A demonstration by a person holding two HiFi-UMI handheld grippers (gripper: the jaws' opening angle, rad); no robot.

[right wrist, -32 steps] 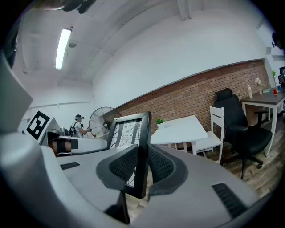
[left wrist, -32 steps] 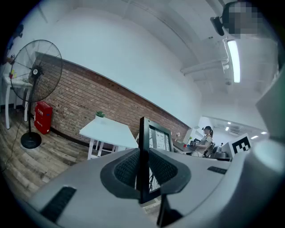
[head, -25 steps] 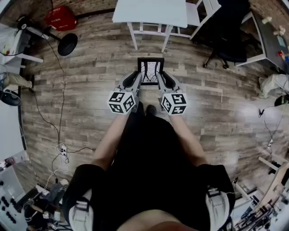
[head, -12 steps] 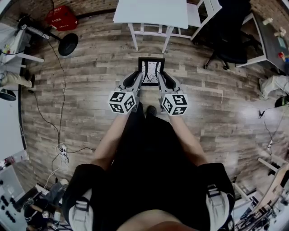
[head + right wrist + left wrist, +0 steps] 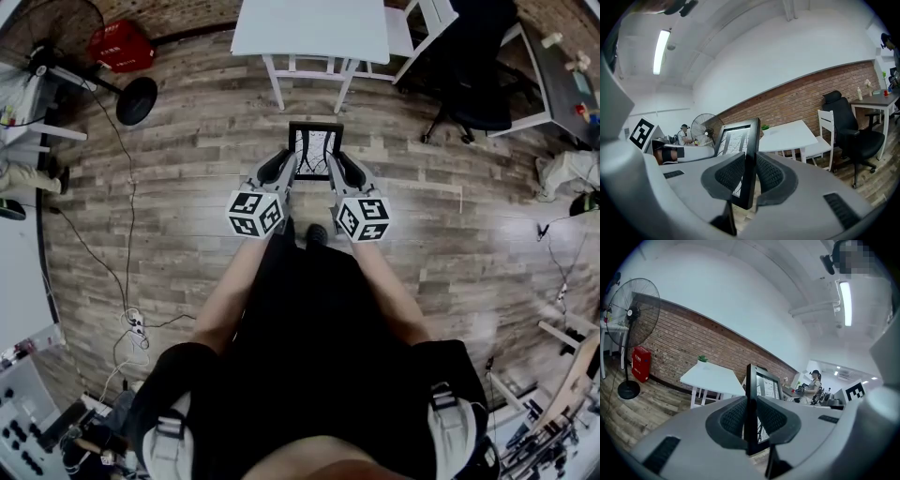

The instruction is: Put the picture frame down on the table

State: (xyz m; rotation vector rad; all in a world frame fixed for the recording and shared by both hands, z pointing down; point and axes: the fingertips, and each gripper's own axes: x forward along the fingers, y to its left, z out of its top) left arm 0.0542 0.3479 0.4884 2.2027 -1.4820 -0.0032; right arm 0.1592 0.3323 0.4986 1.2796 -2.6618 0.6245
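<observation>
Two grippers: both pinch one picture frame [image 5: 315, 150], one on each side edge.
Left gripper [image 5: 289, 163]: jaws pressed onto the frame's left edge; in the left gripper view [image 5: 751, 417] the black edge stands upright between the two ribbed pads.
Right gripper [image 5: 337, 163]: jaws pressed onto the frame's right edge; in the right gripper view [image 5: 748, 174] the edge runs up between the pads, tilted slightly.
Picture frame: black border, pale print with dark branching lines [image 5: 765, 386] [image 5: 735, 139]; it reaches past the jaw tips, away from the person.
Frame position: held in the air over the wooden floor [image 5: 187, 141], in front of the person's feet, between both grippers.
Table [image 5: 314, 28]: white, bare top, beyond the frame and apart from it; seen behind the frame in both gripper views [image 5: 710, 378] [image 5: 787, 133].
Marker cubes: one on each gripper, at the near end by the forearms.
Surroundings: white chair [image 5: 412, 28] beside the table, black office chair [image 5: 478, 84] to its right.
</observation>
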